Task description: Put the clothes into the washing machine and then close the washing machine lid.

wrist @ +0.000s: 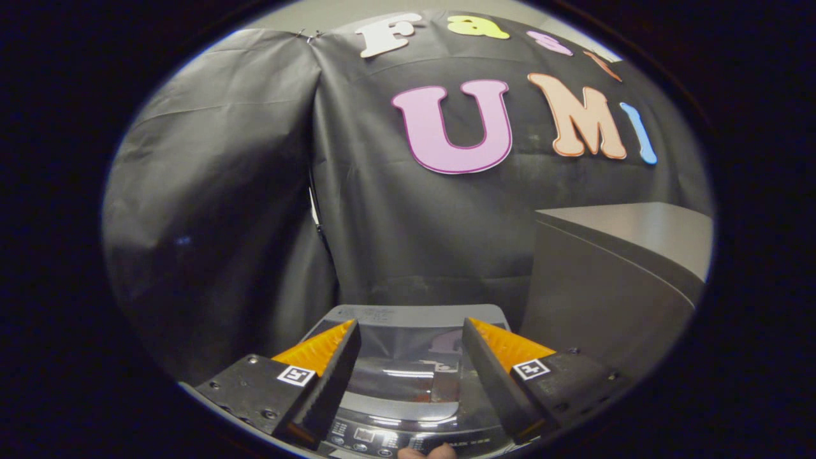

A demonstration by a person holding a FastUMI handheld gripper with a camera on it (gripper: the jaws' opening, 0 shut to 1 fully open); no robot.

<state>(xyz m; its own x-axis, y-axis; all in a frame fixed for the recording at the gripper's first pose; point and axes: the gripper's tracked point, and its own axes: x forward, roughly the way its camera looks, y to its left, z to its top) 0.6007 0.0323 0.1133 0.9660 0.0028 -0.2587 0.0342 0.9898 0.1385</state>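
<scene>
Black cloth [395, 210] hangs as the booth's back wall, creased and draped in two overlapping panels, and takes up most of the scene beyond the fingers. To the right of the fingers stands a grey cabinet [612, 280] with a flat top, its near corner reaching toward the machine.

Below the cloth, between and just beyond the fingers, sits the washing machine [408, 408], seen from above. Its lid [408, 357] lies flat and closed, a glossy, see-through panel that mirrors the wall behind it; a grey strip runs along the far edge. At the near edge is the control panel [376, 437] with a row of small buttons and a display too small to make out.

The gripper [411, 335] hovers over the lid with its fingers spread wide apart, holding nothing, each finger carrying a small square marker [296, 375] near its base. A fingertip [427, 452] of a person shows just under the control panel. Whether any clothes lie under the lid cannot be told.
</scene>
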